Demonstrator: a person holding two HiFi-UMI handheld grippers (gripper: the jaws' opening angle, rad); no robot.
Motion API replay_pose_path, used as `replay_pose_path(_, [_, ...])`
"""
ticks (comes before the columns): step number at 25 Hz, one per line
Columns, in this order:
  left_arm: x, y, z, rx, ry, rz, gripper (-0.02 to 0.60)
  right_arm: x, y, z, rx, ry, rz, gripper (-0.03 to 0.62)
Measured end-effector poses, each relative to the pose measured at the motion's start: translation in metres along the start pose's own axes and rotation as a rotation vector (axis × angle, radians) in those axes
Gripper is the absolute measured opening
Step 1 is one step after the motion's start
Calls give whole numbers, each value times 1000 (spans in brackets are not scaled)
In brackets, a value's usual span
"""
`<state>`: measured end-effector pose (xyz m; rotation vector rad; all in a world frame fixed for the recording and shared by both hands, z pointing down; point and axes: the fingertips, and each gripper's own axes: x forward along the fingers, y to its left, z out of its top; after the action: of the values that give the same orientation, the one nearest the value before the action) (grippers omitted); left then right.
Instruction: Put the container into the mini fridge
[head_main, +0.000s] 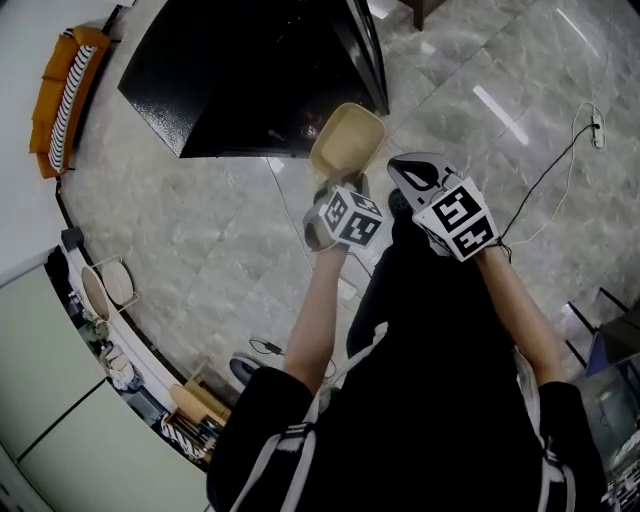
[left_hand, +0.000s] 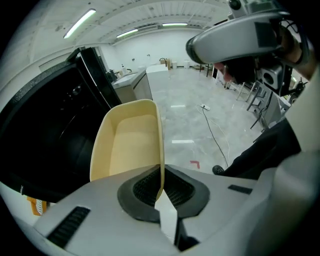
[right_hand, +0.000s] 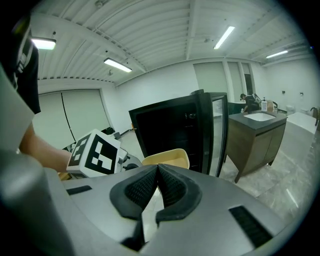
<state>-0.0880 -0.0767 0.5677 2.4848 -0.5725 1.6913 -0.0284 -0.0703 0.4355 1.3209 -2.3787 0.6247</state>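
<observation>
The person's black clothes (head_main: 430, 390) are closest, with a bare arm going out to each tool. The left tool (head_main: 333, 187) (left_hand: 161, 187) is shut tight on the container (head_main: 346, 140) (left_hand: 129, 142) (right_hand: 167, 157). Its two dark pads pinch one thin side wall of the container, close to the edge. The container is a pale yellow tub with nothing in it that can be seen. It sticks out in front of the left tool, up in the air, tipped on its side with its open side turned to the left of the tool. The right tool (head_main: 413, 168) (right_hand: 156, 172) is just beside the left tool, on its right. Its pads are pressed together and there is nothing between them. Its camera sees the left tool's cube with black and white squares (right_hand: 94, 152) a little to its left. The black mini fridge (head_main: 240, 75) (left_hand: 45, 125) (right_hand: 170, 127) stands in front of both tools, just past the container. Its door (head_main: 366, 50) (right_hand: 216, 132) is open, off to the right of the container. The container is near the fridge but not inside it. Below the tools is a grey stone floor (head_main: 200, 230) with a thin black cable (head_main: 555, 165) lying to the right of the right tool. Far to the left of the left tool there is an orange sofa (head_main: 62, 95) by the wall.
</observation>
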Motion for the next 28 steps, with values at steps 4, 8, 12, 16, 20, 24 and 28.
replay_pose_path(4, [28,35,-14,3,20,-14,37,31,-3,5,11,10,-2,18])
replay_pose_path(8, [63,59,-29,73,68,-11,35,60,-8,8,13,5,-6,18])
replay_pose_path(12, [88,78,-38,81,100,-9,36,84,-13,4,15,12,-9,18])
replay_pose_path(16, [115,88,-44,70,122,-4,36,100,-21,-10,15,27,-6,18])
replay_pose_path(20, [135,98,-54,64,159,-13,37,115,-26,-17,16,43,-2,18])
replay_pose_path(24, [155,107,-59,54,186,-9,36,128,-38,-29,13,56,1,18])
replay_pose_path(28, [174,110,-67,6,197,-36,37,136,-45,-44,18,64,4,18])
